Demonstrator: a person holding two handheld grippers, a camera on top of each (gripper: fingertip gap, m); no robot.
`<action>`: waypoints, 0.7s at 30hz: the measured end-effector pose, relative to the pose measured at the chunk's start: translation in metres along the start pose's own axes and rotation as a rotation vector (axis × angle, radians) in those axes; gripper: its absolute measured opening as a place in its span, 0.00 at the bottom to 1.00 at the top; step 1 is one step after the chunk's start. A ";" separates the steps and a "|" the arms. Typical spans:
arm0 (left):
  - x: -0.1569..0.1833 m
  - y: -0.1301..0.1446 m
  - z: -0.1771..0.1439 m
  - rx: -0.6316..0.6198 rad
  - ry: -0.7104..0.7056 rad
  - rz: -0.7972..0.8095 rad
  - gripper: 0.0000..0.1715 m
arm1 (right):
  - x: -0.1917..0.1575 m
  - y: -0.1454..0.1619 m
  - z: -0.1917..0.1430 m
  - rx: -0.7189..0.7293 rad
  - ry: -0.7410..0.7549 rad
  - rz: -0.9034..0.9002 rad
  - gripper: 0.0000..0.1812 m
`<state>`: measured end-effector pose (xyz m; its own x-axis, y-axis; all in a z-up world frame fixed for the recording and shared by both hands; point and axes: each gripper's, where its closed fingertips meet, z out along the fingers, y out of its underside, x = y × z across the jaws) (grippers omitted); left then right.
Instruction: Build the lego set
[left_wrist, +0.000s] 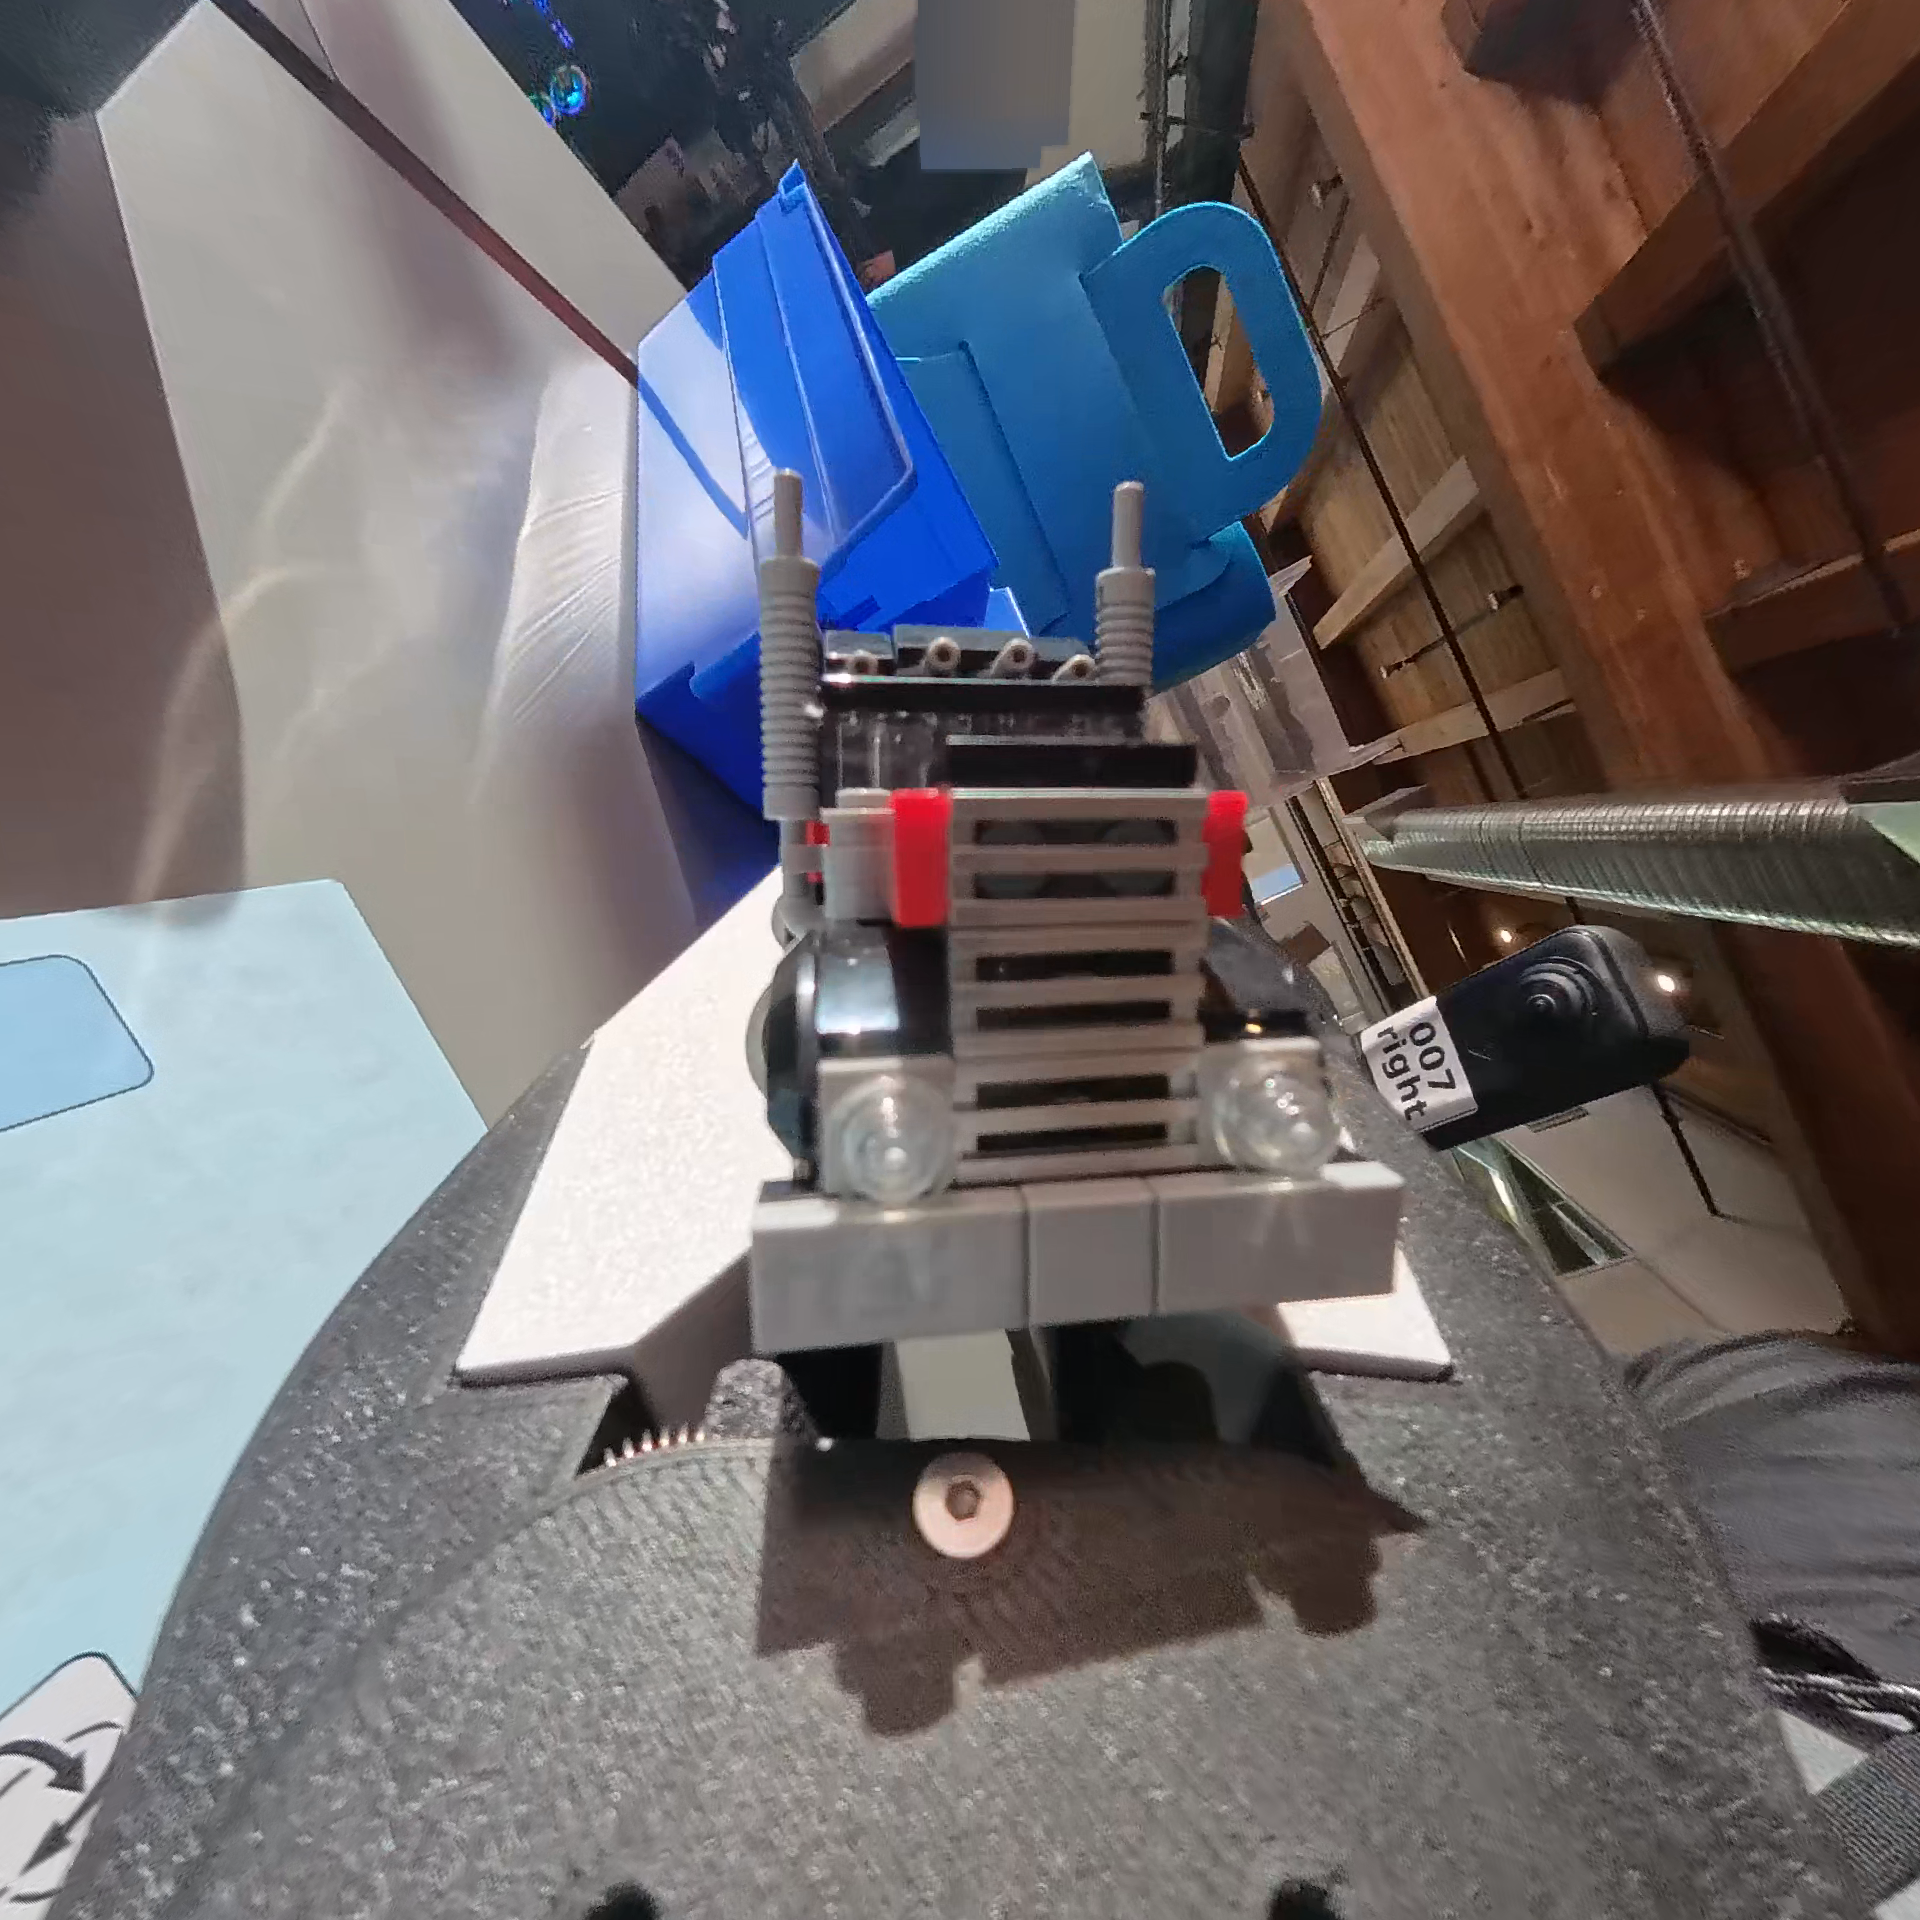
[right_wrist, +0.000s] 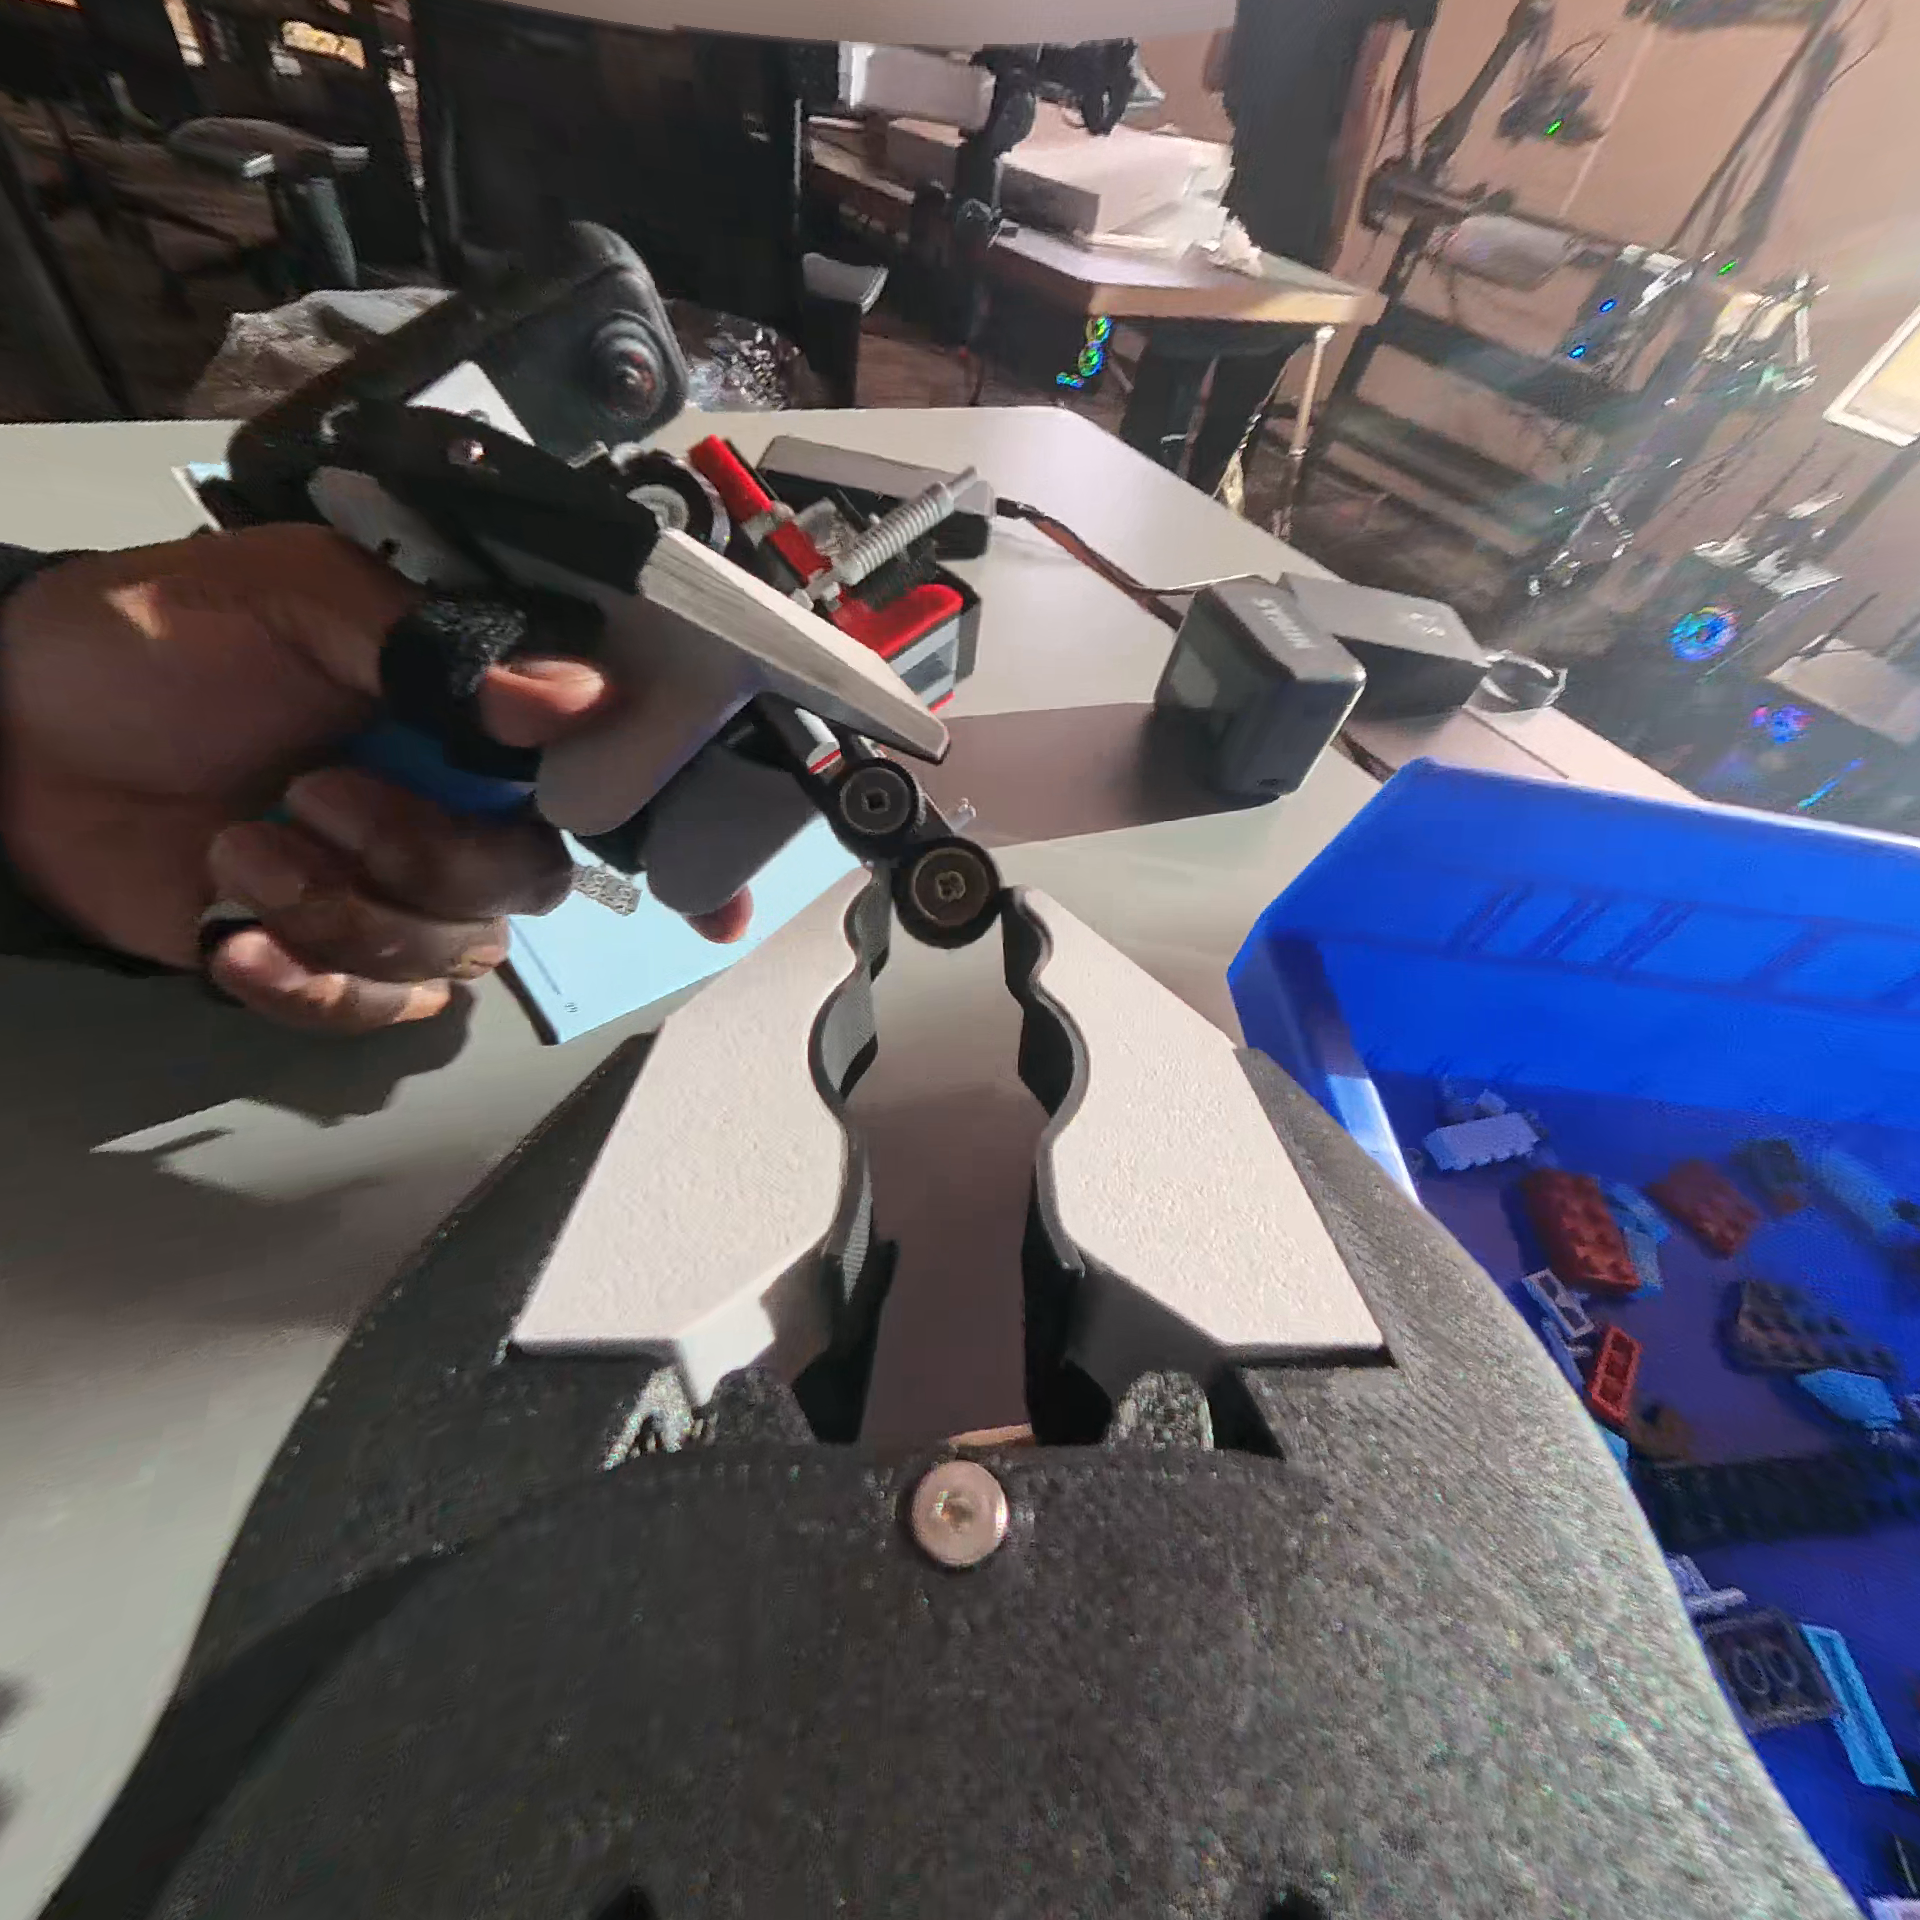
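left gripper (right_wrist: 831, 665): raised, tilted, fingers clamping lego truck (left_wrist: 1039, 935) | right gripper (right_wrist: 940, 904): fingers pinching truck's wheel (right_wrist: 945, 883) | blue bin (right_wrist: 1558, 935) right, on surface (right_wrist: 156, 1195)

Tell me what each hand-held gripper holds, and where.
Left hand-held gripper clamps the lego truck by its sides. Right hand-held gripper pinches the truck's wheel.

Left claw (left_wrist: 1049, 1039) clamped; right claw (right_wrist: 940, 914) seemingly pinching.
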<state>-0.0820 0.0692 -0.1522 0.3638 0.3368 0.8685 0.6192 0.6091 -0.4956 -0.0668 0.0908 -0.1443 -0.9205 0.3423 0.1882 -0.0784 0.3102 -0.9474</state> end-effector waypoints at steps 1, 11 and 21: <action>0.001 0.000 0.000 0.005 0.000 0.016 0.32 | 0.001 0.000 0.000 0.012 0.012 0.003 0.13; 0.010 0.003 0.002 0.020 0.041 0.024 0.33 | 0.000 0.005 -0.001 0.005 0.022 -0.006 0.13; 0.010 0.006 0.002 0.001 0.024 0.043 0.33 | -0.003 0.008 -0.002 -0.015 0.007 -0.015 0.13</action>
<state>-0.0757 0.0777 -0.1463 0.4069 0.3454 0.8457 0.6016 0.5953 -0.5326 -0.0645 0.0937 -0.1516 -0.9168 0.3435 0.2037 -0.0860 0.3284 -0.9406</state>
